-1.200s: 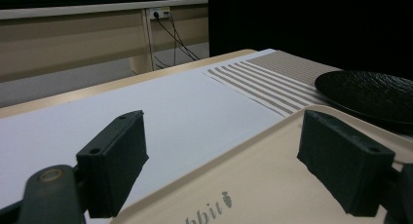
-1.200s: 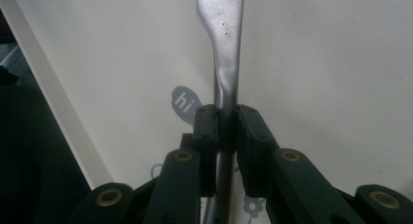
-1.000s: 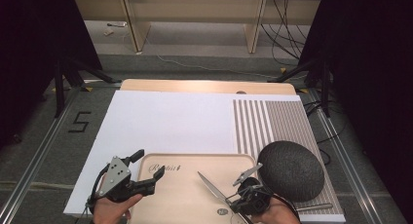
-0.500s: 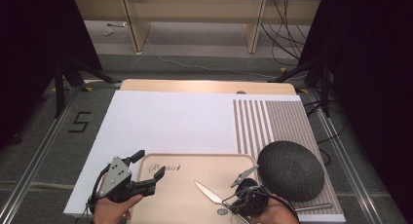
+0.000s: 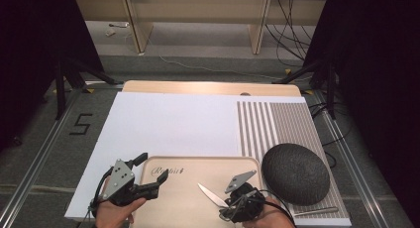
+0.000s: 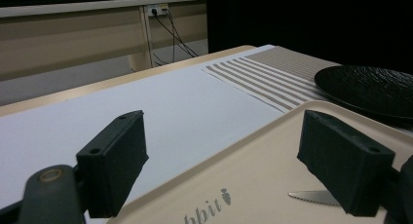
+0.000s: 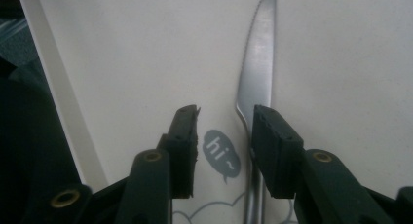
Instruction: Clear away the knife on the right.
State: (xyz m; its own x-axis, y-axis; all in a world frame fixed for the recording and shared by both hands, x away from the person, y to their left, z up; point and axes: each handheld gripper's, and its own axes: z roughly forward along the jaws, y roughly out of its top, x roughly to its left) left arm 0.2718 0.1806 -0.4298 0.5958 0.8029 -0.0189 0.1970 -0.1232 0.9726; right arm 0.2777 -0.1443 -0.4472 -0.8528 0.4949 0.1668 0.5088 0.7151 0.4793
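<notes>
High view: beige tray (image 5: 183,198) at the counter's near edge, knife (image 5: 210,195) lying flat on it. Right claw (image 5: 233,202) over the knife's handle end, jaws apart, knife just beside one jaw. Left claw (image 5: 148,176) spread wide over the tray's left rim. Black plate (image 5: 295,172) right of tray.

Each hand-held gripper, left (image 5: 143,176) and right (image 5: 233,200), has a black body carrying a grey three-cornered plate with screw holes, a trailing black cable, brass-coloured pivot rivets on the arms, and two blocky black jaws with ridged inner faces.
</notes>
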